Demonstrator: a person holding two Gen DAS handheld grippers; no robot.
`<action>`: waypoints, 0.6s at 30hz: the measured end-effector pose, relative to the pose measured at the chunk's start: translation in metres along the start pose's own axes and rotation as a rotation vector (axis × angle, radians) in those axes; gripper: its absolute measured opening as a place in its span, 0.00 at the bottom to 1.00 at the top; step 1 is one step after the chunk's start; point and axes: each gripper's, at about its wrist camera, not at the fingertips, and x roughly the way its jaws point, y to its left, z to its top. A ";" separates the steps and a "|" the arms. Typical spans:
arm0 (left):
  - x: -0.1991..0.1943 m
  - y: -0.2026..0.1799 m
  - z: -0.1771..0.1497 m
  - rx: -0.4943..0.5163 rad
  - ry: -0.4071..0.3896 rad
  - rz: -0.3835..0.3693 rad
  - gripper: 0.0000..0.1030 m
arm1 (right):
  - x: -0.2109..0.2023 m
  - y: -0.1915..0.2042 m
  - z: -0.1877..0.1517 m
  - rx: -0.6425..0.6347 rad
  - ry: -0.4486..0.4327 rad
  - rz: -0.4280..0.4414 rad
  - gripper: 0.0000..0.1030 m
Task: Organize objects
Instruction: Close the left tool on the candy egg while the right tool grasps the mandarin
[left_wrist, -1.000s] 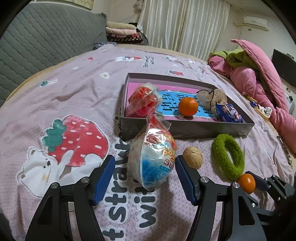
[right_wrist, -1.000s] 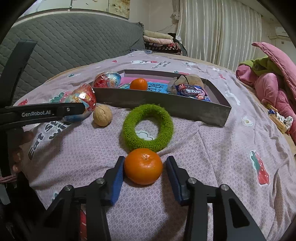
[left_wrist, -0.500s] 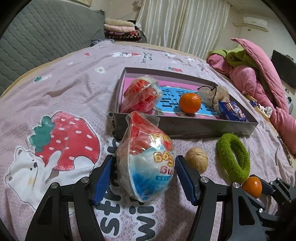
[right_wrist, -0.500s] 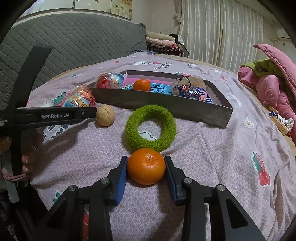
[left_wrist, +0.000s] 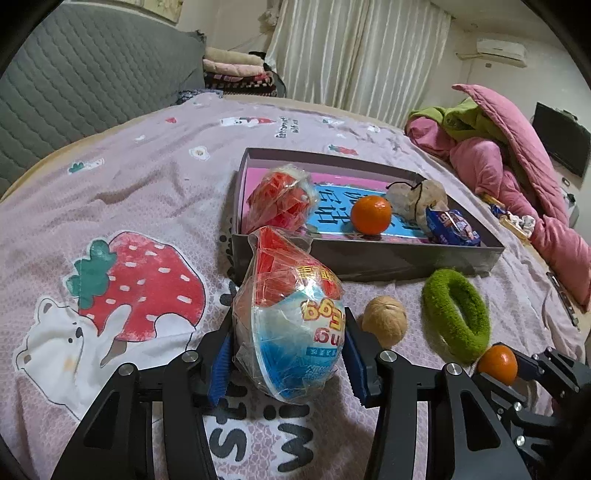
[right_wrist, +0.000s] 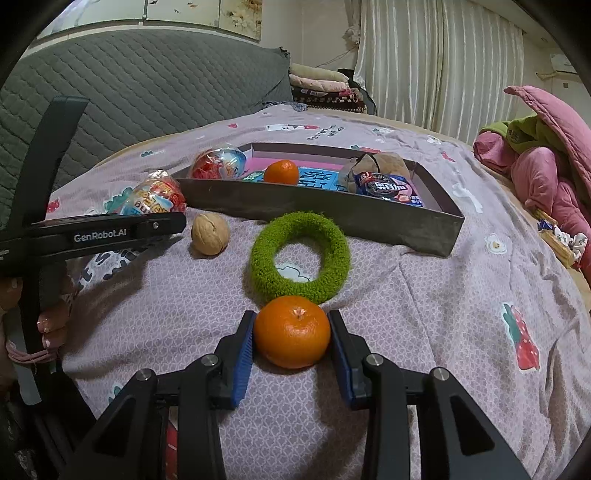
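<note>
tangerine (right_wrist: 291, 338): orange | ring (right_wrist: 300, 256): fuzzy green | walnut (right_wrist: 209, 233): tan | tray (right_wrist: 332, 218): grey, pink-blue inside | bedsheet (right_wrist: 424, 295): mauve, strawberry print | toy egg (left_wrist: 291, 332): red-blue-white, clear wrap

1. Two wrapped toy eggs (left_wrist: 291, 328) (left_wrist: 280, 201).
2. Two oranges (right_wrist: 291, 336) (right_wrist: 281, 172).
3. One walnut (right_wrist: 210, 233).
4. One green fuzzy ring (right_wrist: 300, 258).
5. One grey box (right_wrist: 332, 218).
6. One blue snack packet (right_wrist: 388, 188).
7. One beige pouch (left_wrist: 417, 197).

Wrapped toy egg (left_wrist: 291, 325), tangerine (right_wrist: 291, 338), on bedspread
</note>
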 end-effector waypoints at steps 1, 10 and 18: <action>-0.001 -0.001 0.000 0.003 -0.001 0.000 0.51 | 0.000 -0.001 0.000 0.002 -0.001 0.000 0.37; -0.021 -0.008 0.000 0.039 -0.025 -0.009 0.51 | -0.007 -0.006 0.003 0.025 -0.027 -0.003 0.37; -0.037 -0.015 0.000 0.063 -0.048 0.001 0.51 | -0.016 -0.003 0.008 0.012 -0.069 0.017 0.37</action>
